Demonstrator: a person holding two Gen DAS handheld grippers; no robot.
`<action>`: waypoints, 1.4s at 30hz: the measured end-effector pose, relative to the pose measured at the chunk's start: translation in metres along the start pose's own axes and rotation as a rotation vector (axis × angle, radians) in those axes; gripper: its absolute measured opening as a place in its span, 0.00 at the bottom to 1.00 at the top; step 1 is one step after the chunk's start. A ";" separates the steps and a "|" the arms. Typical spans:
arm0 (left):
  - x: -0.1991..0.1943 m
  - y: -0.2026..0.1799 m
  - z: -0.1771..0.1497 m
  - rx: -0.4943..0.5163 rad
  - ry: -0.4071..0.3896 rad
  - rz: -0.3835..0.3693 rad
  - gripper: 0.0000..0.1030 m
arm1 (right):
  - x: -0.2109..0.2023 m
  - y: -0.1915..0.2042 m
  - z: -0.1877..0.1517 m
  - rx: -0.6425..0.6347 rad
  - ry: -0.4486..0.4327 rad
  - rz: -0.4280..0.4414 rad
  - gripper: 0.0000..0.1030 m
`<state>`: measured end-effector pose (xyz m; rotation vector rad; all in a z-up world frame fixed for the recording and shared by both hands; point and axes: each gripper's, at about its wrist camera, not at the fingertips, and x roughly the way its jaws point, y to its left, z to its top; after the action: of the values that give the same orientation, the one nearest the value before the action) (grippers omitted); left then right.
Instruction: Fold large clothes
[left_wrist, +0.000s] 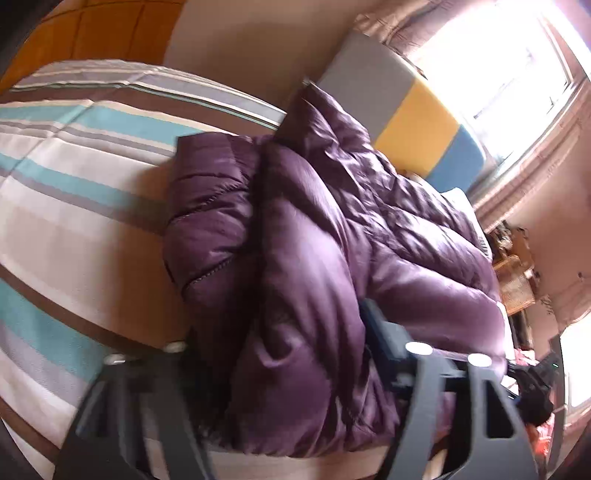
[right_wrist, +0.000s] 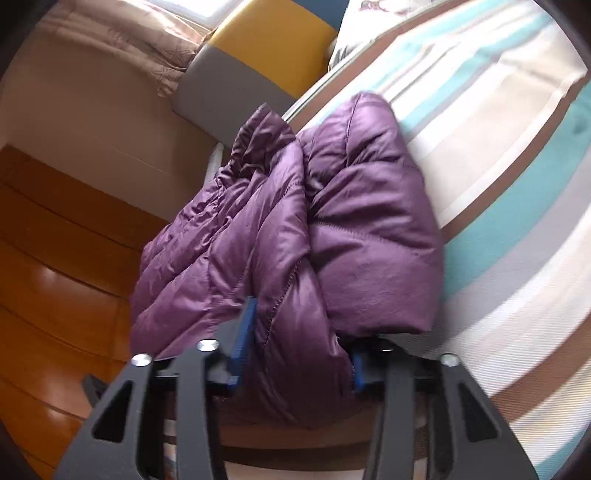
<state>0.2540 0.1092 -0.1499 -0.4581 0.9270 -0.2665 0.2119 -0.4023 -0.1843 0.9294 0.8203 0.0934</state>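
Striped bedding (left_wrist: 66, 206) in white, teal and brown covers the bed, and behind it I see a headboard (left_wrist: 413, 122) with grey, yellow and blue panels, a bright window (left_wrist: 509, 74) and an orange wooden floor (right_wrist: 62, 258).

On this bed lies the purple puffer jacket (left_wrist: 314, 229), close to the edge of the mattress, partly bunched. I judge the folding is about in the middle: one part, maybe a sleeve or a side panel, is already laid over the body, but the bundle is thick and uneven, so at least one more fold and some smoothing is left.

My left gripper (left_wrist: 280, 354) has the fingers wide apart with the near end of the jacket between them; only the right blue pad is visible and the other side is hidden, so I cannot tell if they really pinch it. My right gripper (right_wrist: 299, 354) has its blue pads pressing a thick fold of the jacket from both sides, so it seems to hold it.

The long axis of the jacket runs from my fingers away toward the headboard.
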 end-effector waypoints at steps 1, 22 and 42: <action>0.000 -0.001 -0.001 -0.007 0.011 -0.018 0.43 | -0.001 0.002 -0.001 -0.010 0.003 0.001 0.26; -0.076 -0.015 -0.072 0.206 0.023 0.029 0.56 | -0.088 -0.005 -0.046 -0.182 0.034 -0.072 0.43; -0.075 -0.107 -0.008 0.383 -0.104 0.140 0.82 | -0.160 0.002 -0.022 -0.130 -0.090 -0.352 0.62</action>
<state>0.2009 0.0442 -0.0488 -0.0523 0.7799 -0.2821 0.0856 -0.4515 -0.0957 0.6521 0.8717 -0.1982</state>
